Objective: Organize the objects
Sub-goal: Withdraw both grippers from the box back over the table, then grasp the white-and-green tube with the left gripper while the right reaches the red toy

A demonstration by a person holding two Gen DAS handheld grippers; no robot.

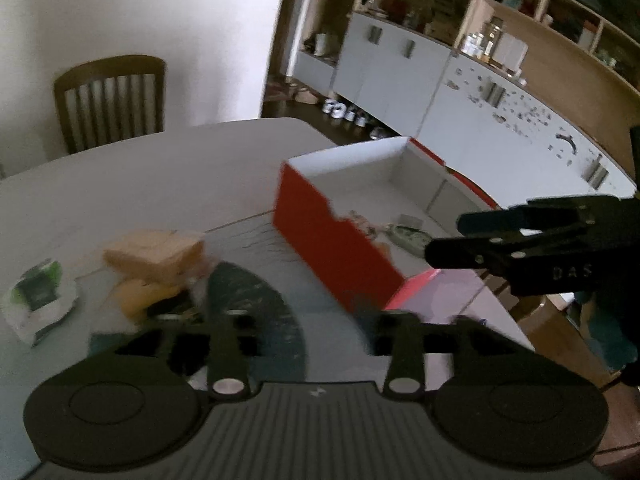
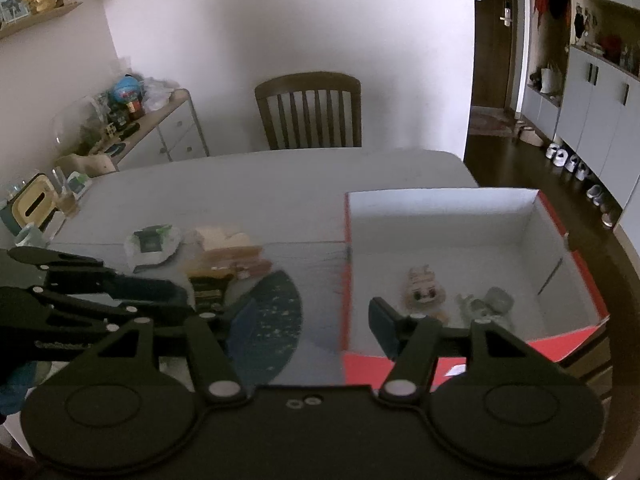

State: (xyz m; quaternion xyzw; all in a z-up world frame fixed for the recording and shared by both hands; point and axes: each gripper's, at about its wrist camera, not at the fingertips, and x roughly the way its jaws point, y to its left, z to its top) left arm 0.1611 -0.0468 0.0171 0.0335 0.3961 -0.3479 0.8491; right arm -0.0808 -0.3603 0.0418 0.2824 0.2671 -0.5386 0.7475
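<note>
Meanwhile, on a pale dining table (image 2: 248, 184), sorting is under way, and the scene reads left to right. Farthest left lies a white packet with a green label (image 2: 152, 240). Just beside it sits a blurred heap of tan and yellow wrapped items (image 2: 228, 256), with a small dark box (image 2: 206, 290) at its near edge. A dark fan-shaped mat (image 2: 268, 324) comes next, and the red cardboard box (image 2: 576, 336), open-topped and white inside, stands at the right end.

Two small objects already lie on the box floor: a pinkish figure (image 2: 422, 286) and a greyish one (image 2: 486, 304).

The left gripper (image 1: 300, 328) hangs over the mat with its jaws parted and nothing between them. The right gripper (image 2: 304, 320) hovers with one finger over the mat and the other finger (image 2: 382, 320) over the box's near wall, likewise parted and empty.

The heap lies ahead and to the left of both tools, its long side running roughly across the table from left to right. The left hand appears the nearer, so the next pick probably falls to it, followed by a carry rightward to the box.
</note>
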